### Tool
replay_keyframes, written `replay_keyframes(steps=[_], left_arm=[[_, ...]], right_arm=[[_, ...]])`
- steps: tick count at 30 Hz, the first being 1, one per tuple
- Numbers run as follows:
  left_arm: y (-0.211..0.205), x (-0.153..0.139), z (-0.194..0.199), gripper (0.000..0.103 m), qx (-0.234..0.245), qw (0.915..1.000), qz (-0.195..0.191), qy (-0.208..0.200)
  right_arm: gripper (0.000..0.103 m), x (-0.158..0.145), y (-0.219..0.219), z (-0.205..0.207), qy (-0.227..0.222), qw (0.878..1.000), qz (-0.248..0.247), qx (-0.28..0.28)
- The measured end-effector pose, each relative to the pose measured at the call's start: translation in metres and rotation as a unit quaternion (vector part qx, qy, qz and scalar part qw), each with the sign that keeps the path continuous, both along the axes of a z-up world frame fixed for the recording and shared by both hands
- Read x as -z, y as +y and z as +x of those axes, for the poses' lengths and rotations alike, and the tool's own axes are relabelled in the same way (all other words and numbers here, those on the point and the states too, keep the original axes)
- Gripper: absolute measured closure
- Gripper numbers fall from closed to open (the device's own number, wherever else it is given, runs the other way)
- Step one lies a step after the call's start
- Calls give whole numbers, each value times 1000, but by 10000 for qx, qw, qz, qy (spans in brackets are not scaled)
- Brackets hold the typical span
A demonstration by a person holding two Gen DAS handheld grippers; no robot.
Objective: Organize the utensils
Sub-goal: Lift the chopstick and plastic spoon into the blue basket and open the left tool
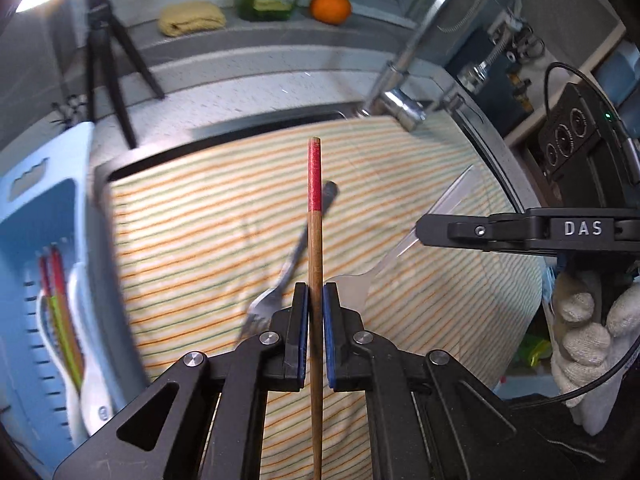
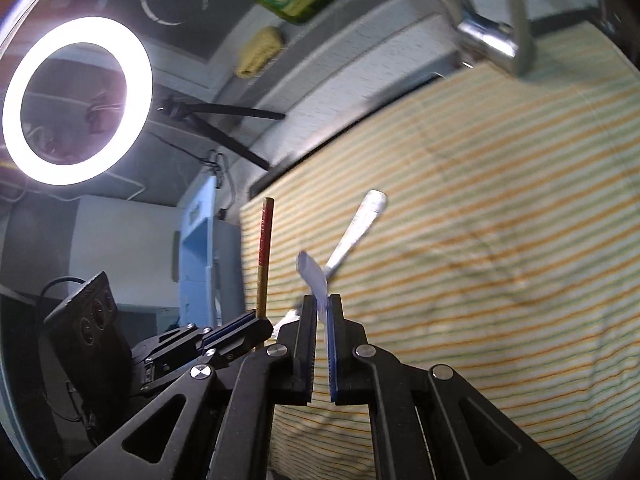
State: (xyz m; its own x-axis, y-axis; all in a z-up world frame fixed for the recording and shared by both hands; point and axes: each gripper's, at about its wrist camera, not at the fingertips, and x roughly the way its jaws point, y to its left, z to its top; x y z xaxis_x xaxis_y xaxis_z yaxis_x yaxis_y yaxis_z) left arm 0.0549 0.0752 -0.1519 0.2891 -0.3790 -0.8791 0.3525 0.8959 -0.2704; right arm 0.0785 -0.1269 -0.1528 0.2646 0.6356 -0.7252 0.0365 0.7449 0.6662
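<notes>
My left gripper is shut on a wooden chopstick with a red end, held upright above the striped cloth. A metal fork lies on the cloth just behind it. My right gripper is shut on a clear plastic spoon; in the left wrist view the spoon hangs from the right gripper over the cloth. The right wrist view also shows the chopstick, the left gripper and the fork handle.
A light blue utensil tray stands left of the cloth and holds several coloured chopsticks and a white spoon. A faucet rises at the back right. A tripod, a sponge, a bottle and an orange stand behind. A ring light glows at left.
</notes>
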Motion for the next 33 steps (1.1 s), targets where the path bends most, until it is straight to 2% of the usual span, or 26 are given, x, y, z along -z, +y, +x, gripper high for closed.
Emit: replay_keyframes(steps=[7,15,20,24,33], left_arm=[[64,-25,-9,97,-571,9980,-117,-262],[141,-34,-17,97,-1379,9895,-98,-409],[175,-34,-21,97,-1717,9841,-98,-447],[189,-25,-21,97,-1875,9816,-82,-357],[205,2,-7,97,-2129,9769,-128,-134]], right_arm=[[99,-31,56,11,-385,9980,168,-472],[99,-42,128,20,-417,9921,358,-1129],[99,-49,169,17,-484,9855,371,-1584],[99,-40,197,14,-254,9798,315,-1956],[99,-4,246,5,99,9660,-313,-2566]])
